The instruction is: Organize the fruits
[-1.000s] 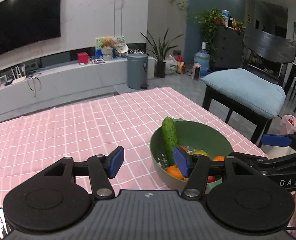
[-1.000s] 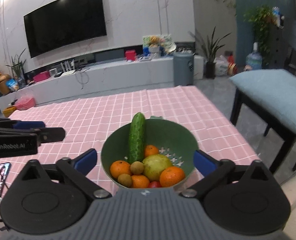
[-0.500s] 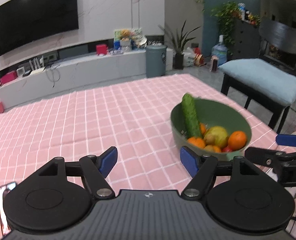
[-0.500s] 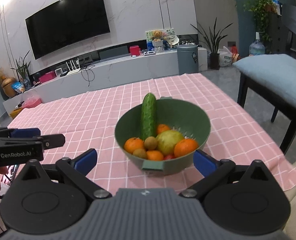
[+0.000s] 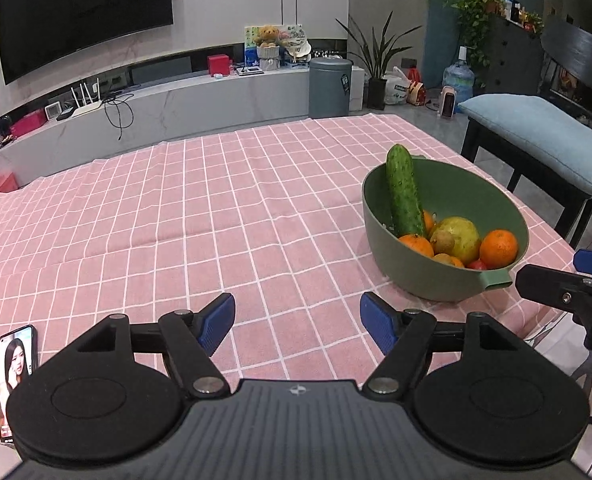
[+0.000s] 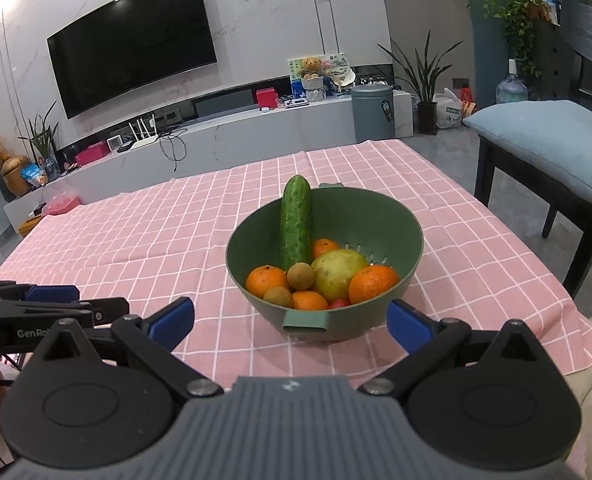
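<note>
The green bowl (image 6: 395, 248) of fruit is sitting on the pink checked tablecloth (image 5: 176, 220), just ahead of the right gripper (image 6: 290, 320), whose fingers are standing wide with nothing between them. A cucumber (image 6: 296, 224) is leaning inside. The left gripper (image 5: 296, 320) is pointing at bare cloth, fingers wide after just opening, empty. "GenRo" is showing on its side.

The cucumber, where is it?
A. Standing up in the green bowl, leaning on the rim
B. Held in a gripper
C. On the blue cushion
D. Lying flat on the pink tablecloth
A. The cucumber stands tilted inside the green bowl, its top poking over the rim, with the oranges and other fruit piled at its foot.
</note>
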Motion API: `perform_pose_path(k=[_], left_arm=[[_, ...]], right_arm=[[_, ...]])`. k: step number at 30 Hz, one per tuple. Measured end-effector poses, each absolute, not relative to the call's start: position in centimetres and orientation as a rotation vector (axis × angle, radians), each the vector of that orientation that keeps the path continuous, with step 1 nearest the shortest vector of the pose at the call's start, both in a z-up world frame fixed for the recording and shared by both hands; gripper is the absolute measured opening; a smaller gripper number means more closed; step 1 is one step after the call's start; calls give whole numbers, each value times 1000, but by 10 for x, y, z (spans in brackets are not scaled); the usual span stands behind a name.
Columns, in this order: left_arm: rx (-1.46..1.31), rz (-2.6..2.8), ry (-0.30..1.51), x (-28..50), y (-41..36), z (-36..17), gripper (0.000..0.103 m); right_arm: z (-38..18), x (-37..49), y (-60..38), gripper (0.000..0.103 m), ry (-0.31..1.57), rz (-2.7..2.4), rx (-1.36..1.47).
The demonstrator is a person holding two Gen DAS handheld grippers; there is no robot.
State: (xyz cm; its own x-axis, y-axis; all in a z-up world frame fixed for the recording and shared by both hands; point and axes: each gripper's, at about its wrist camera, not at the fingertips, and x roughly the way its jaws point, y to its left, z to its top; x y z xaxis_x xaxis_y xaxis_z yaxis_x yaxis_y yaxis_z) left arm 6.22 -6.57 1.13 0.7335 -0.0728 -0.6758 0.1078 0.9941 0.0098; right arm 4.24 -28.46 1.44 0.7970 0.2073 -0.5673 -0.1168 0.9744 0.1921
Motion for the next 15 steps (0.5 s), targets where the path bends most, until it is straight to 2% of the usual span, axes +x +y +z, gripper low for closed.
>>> perform_pose_path(k=[15], left_arm=[[59, -95, 749, 65, -67, 11, 84]], right_arm=[[13, 43, -285, 98, 624, 181, 149]])
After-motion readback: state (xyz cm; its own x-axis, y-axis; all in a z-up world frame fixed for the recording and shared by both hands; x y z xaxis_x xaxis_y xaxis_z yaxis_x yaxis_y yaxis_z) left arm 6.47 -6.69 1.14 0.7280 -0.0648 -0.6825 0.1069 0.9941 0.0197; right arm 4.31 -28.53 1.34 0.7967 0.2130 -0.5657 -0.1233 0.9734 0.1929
